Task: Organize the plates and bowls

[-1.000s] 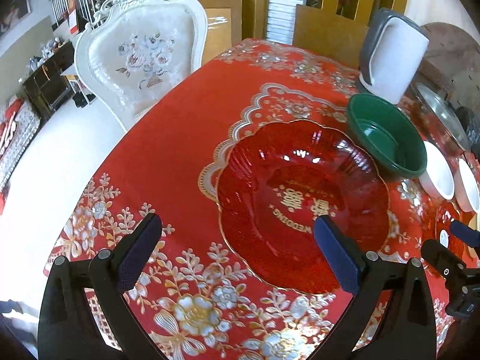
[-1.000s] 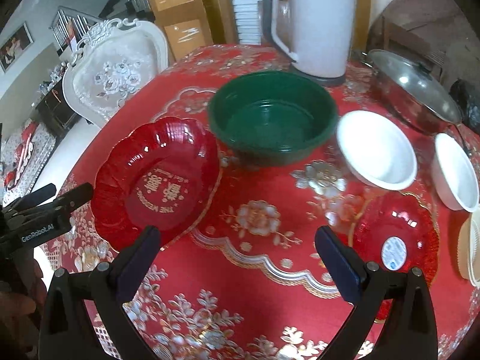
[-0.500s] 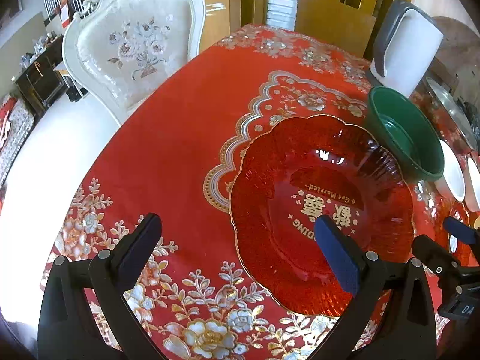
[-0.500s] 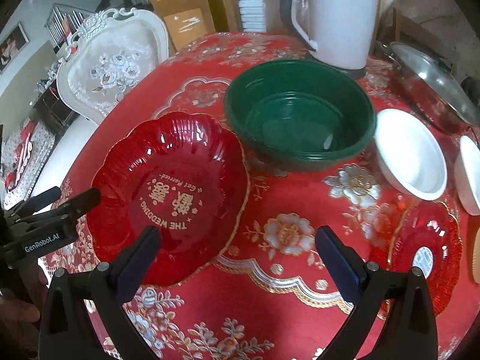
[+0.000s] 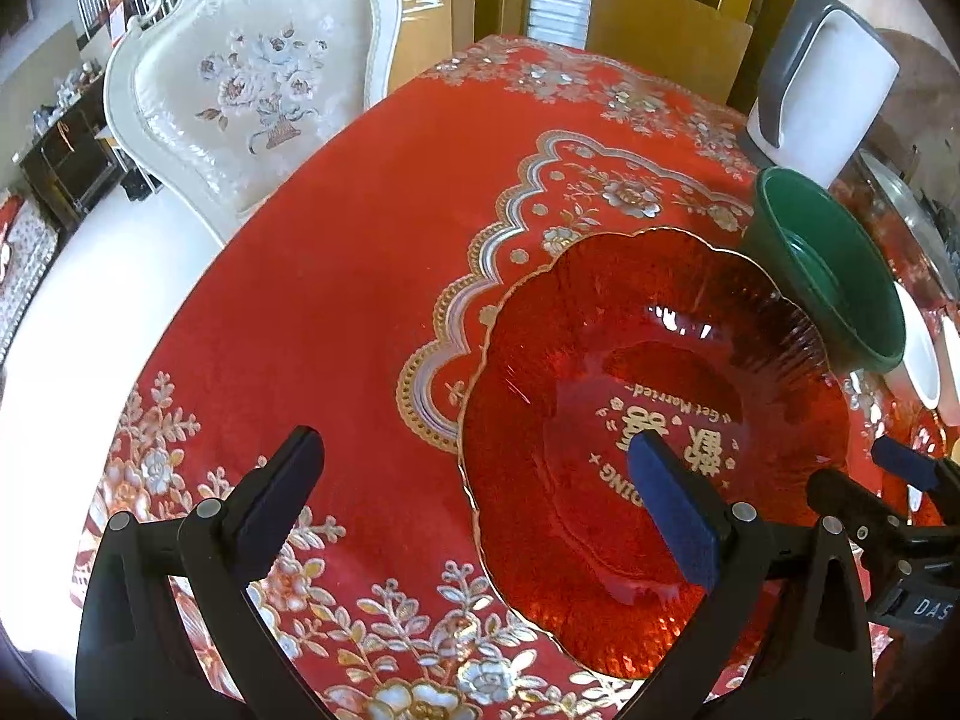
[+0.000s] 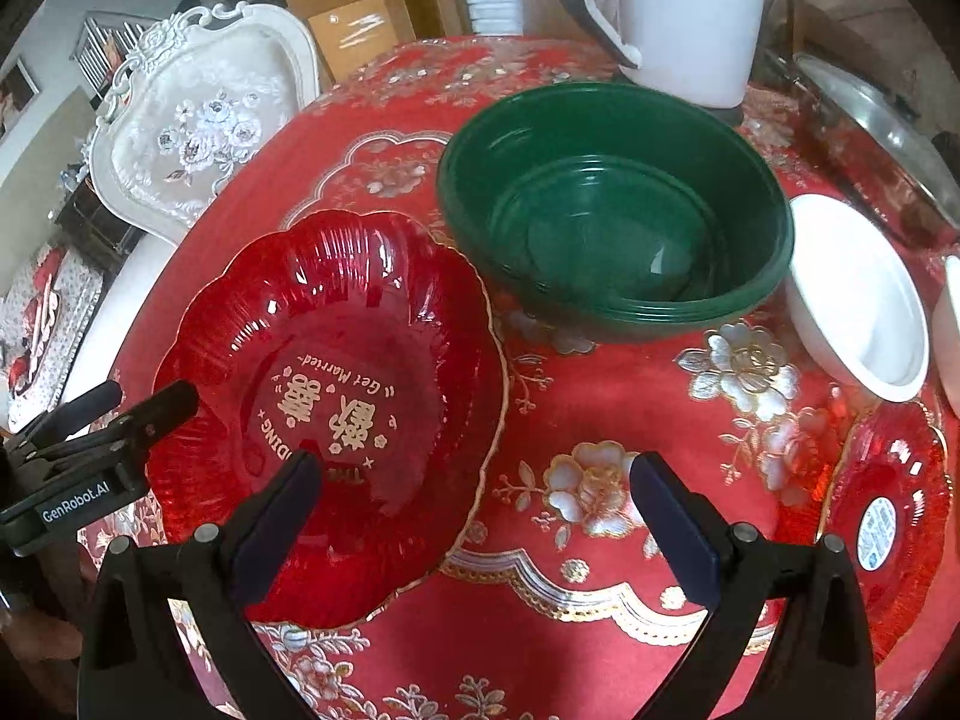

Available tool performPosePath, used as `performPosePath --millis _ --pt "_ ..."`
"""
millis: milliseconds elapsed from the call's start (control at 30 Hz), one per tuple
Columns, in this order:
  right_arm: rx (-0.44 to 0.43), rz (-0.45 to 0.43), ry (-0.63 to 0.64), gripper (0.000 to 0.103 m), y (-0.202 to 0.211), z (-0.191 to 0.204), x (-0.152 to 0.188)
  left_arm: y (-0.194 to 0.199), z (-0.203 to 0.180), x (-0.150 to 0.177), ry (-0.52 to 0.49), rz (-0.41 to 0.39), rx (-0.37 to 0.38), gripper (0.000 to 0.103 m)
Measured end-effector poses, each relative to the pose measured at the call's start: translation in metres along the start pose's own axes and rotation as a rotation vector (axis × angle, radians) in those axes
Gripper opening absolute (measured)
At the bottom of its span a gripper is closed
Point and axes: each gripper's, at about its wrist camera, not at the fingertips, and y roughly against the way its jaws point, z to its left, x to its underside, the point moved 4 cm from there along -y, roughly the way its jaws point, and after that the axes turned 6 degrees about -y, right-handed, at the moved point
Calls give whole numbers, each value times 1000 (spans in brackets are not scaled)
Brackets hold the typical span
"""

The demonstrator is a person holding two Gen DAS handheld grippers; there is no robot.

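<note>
A large red scalloped plate (image 5: pixel 654 396) (image 6: pixel 336 396) with gold lettering lies on the red tablecloth. My left gripper (image 5: pixel 474 510) is open; its right finger hangs over the plate's centre and its left finger over the cloth. My right gripper (image 6: pixel 474 522) is open too, its left finger above the plate's near part and its right finger above the cloth. Behind the plate sits a dark green bowl (image 6: pixel 612 210) (image 5: pixel 834 282). A white bowl (image 6: pixel 858 294) and a small red plate (image 6: pixel 888 510) with a sticker lie to the right.
A white kettle (image 6: pixel 678 12) (image 5: pixel 822 72) stands behind the green bowl. A glass pan lid (image 6: pixel 882 120) lies at the far right. A white floral chair (image 5: pixel 252 90) is pushed against the table's far left edge. The left gripper shows at the left of the right wrist view.
Both grippers have moved forward and closer to the table. The large red plate and green bowl now look bigger. Nothing was taken hold of.
</note>
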Motion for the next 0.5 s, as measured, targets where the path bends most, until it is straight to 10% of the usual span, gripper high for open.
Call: performPosePath --millis 500 --pt "-19 34 -7 102 -13 6 -3 -13 0 -3 3 21 25 102"
